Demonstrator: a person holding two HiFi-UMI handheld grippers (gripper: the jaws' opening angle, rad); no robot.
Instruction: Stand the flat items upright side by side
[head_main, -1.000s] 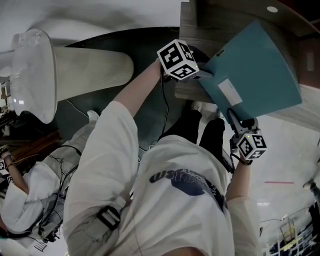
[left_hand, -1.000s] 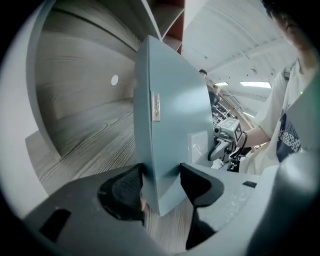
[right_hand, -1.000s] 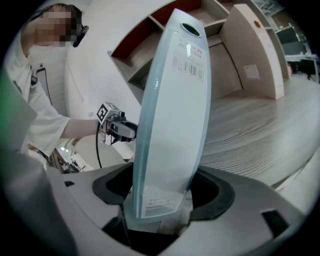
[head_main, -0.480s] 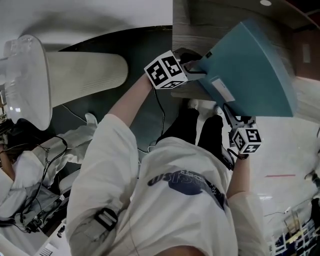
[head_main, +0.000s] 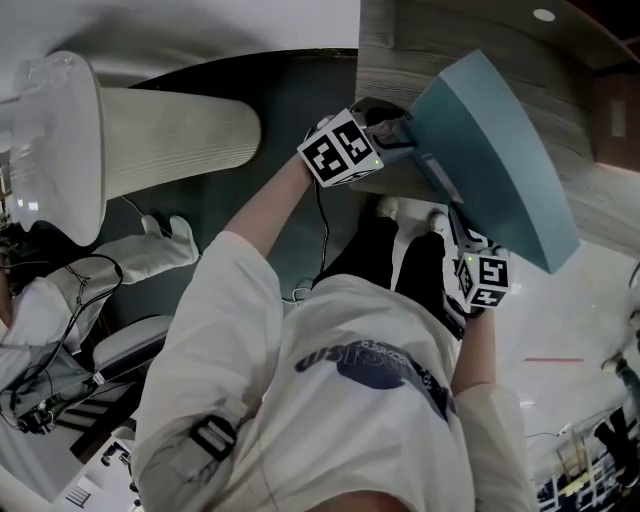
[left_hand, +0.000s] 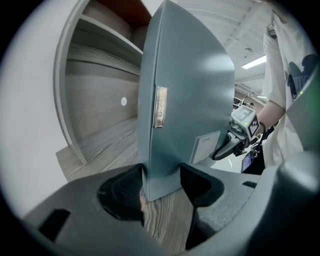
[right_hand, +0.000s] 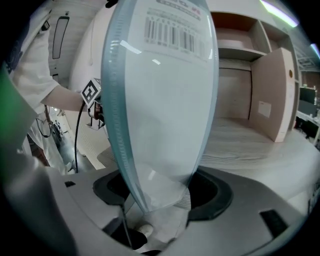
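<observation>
Head view: teal file box (head_main: 495, 150) is hanging tilted at wood shelf (head_main: 400, 60) edge; L gripper view: left claw (left_hand: 161, 182) is pinching its spine corner; R gripper view: right claw (right_hand: 160, 192), jaws just closing further, is gripping the opp. corner.

Your right gripper (right_hand: 160, 197) fills the bottom of the frame. Its two dark jaws have just been closing a little, and they press on the lower corner of a file box (right_hand: 165, 100). The box rises tall, with a teal edge at its left and a pale face. A barcode label (right_hand: 172, 32) sits near its top. At the right is a grey wooden shelf (right_hand: 250, 145) with an upright divider (right_hand: 277, 95). At the left, your white sleeve (right_hand: 35, 60) leads to your left gripper (right_hand: 97, 107) at the box's far edge, and a black cable (right_hand: 76, 145) hangs below it.
</observation>
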